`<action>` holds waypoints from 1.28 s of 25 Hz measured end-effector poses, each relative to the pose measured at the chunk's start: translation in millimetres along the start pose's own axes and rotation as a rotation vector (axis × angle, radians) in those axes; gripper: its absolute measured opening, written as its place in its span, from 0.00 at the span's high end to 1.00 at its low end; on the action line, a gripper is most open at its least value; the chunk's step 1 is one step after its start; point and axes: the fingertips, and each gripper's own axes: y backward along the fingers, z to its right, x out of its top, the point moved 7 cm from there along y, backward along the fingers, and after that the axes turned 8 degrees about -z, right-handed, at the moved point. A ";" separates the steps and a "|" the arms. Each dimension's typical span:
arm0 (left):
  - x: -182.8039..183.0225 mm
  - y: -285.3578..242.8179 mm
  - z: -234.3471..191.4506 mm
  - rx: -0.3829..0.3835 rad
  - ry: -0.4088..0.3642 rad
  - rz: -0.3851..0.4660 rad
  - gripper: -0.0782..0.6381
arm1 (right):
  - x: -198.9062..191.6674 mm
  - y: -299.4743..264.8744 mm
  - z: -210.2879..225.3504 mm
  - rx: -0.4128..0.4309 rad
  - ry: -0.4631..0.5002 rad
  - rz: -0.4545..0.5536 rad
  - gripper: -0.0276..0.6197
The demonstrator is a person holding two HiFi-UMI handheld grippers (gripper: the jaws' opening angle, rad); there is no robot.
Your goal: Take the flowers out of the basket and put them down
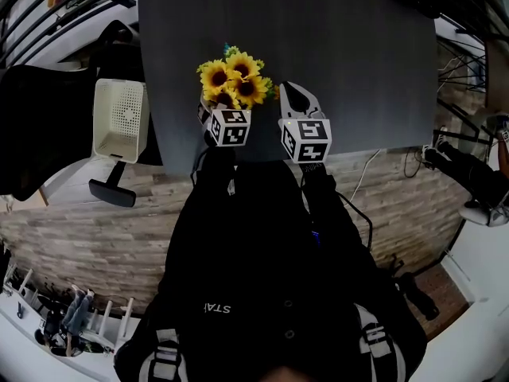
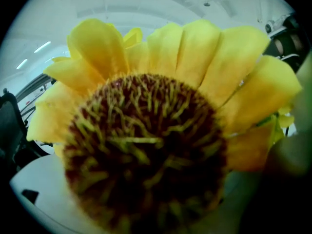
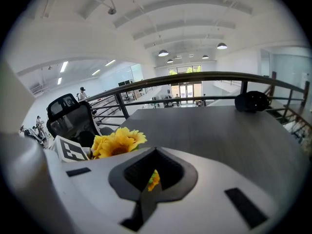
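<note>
A bunch of yellow sunflowers [image 1: 231, 78] stands upright over the near edge of the dark grey table [image 1: 342, 54], out of the white basket [image 1: 119, 119]. My left gripper [image 1: 229, 114] sits right under the bunch and holds it up; the blooms hide its jaws. One bloom [image 2: 146, 150] fills the left gripper view. My right gripper [image 1: 296, 95] is just right of the flowers, shut and holding nothing. In the right gripper view its jaws [image 3: 155, 155] meet, with the sunflowers [image 3: 117, 143] and the left gripper's marker cube [image 3: 72, 151] to its left.
The basket lies off the table to the left on a white surface, beside a black office chair [image 3: 70, 118]. A black rounded object [image 3: 251, 101] rests at the table's far end by a railing [image 3: 195, 77]. The tabletop [image 3: 219, 130] stretches bare ahead of the right gripper.
</note>
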 end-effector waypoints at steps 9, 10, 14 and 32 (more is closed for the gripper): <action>-4.5 2.9 2.8 -0.005 -0.020 0.036 0.09 | 0.7 4.5 4.0 0.009 0.012 0.002 0.94; -5.2 4.7 3.5 -0.008 -0.023 0.034 0.09 | 0.9 5.2 4.3 0.010 0.012 0.002 0.94; -12.7 19.2 6.6 -0.021 -0.038 0.028 0.09 | 4.1 8.1 0.8 0.022 0.021 0.010 0.94; 39.4 162.4 -17.0 -0.015 -0.052 0.369 0.10 | 64.5 55.2 -46.2 0.046 0.012 0.219 0.94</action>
